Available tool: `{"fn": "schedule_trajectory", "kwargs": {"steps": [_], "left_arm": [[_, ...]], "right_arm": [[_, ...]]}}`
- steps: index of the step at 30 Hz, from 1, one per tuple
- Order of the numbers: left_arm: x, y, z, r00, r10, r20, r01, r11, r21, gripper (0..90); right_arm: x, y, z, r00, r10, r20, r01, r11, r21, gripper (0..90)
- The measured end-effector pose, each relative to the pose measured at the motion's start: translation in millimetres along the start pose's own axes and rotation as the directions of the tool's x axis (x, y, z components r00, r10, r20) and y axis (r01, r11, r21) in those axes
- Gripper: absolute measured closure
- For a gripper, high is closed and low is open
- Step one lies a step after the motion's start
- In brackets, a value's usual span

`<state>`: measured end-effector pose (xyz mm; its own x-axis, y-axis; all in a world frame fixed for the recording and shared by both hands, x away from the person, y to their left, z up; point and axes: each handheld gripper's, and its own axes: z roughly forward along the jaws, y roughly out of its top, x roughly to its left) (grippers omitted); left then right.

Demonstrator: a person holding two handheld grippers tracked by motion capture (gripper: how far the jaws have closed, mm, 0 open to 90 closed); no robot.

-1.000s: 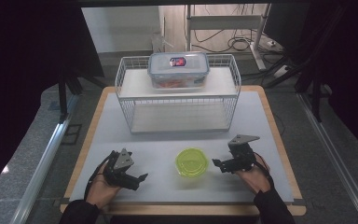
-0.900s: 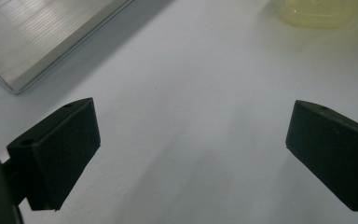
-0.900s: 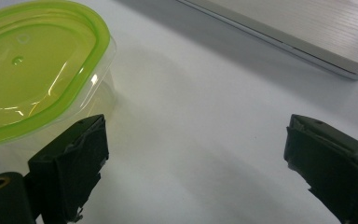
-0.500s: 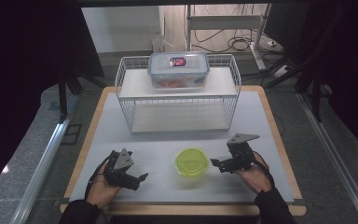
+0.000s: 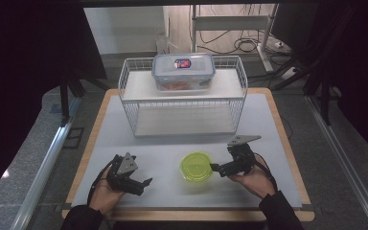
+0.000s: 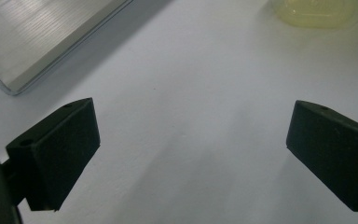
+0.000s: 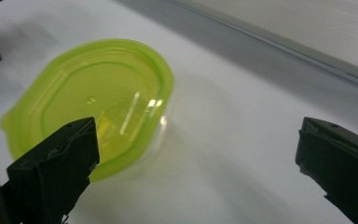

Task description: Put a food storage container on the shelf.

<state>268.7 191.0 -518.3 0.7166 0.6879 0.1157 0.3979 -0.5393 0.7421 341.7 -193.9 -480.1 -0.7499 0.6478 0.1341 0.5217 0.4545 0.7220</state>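
Observation:
A round yellow-green lidded container (image 5: 196, 166) sits on the white mat near the front. My right gripper (image 5: 219, 168) lies just right of it, pointing at it. In the right gripper view the container (image 7: 93, 98) is just beyond the left jaw. That gripper (image 7: 196, 158) is open; its jaws have just been opening, with bare mat between the pads and nothing pressed. My left gripper (image 5: 143, 184) rests at the front left, open (image 6: 191, 154) over bare mat, and the container (image 6: 317, 11) shows far off at the top right.
A white wire rack (image 5: 182, 103) stands at the back of the mat, with a clear lidded food box (image 5: 183, 72) on its top shelf. Its lower shelf (image 6: 37, 42) shows at the upper left of the left gripper view. The wooden table edge (image 5: 287, 143) borders the mat.

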Motion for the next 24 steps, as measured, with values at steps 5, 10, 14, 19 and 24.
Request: {"fn": "schedule_trajectory", "kwargs": {"steps": [5,10,14,19,24], "left_arm": [[-0.1,0.2,0.2,1.0,0.001,0.0,-0.001,1.0,0.001,2.5],[-0.4,0.2,0.7,1.0,0.003,0.001,-0.003,1.0,0.003,2.5],[-0.4,0.3,0.6,1.0,0.002,0.001,-0.002,1.0,0.003,2.5],[-0.6,0.3,0.9,1.0,0.004,0.001,-0.004,1.0,0.005,2.5],[-0.7,0.3,0.9,1.0,0.005,0.001,-0.005,1.0,0.005,2.5]], "right_arm": [[4.1,5.6,2.3,0.9991,0.018,-0.038,-0.018,1.0,0.0,3.3],[1.0,8.4,5.0,0.9945,0.061,-0.086,-0.06,0.998,0.007,14.3],[-2.5,9.1,9.4,0.987,0.101,-0.125,-0.098,0.995,0.028,25.2],[-6.5,10.5,15.5,0.9746,0.141,-0.174,-0.135,0.99,0.045,39.2],[-14.3,11.5,23.1,0.9551,0.203,-0.216,-0.191,0.979,0.073,50.5]]}}
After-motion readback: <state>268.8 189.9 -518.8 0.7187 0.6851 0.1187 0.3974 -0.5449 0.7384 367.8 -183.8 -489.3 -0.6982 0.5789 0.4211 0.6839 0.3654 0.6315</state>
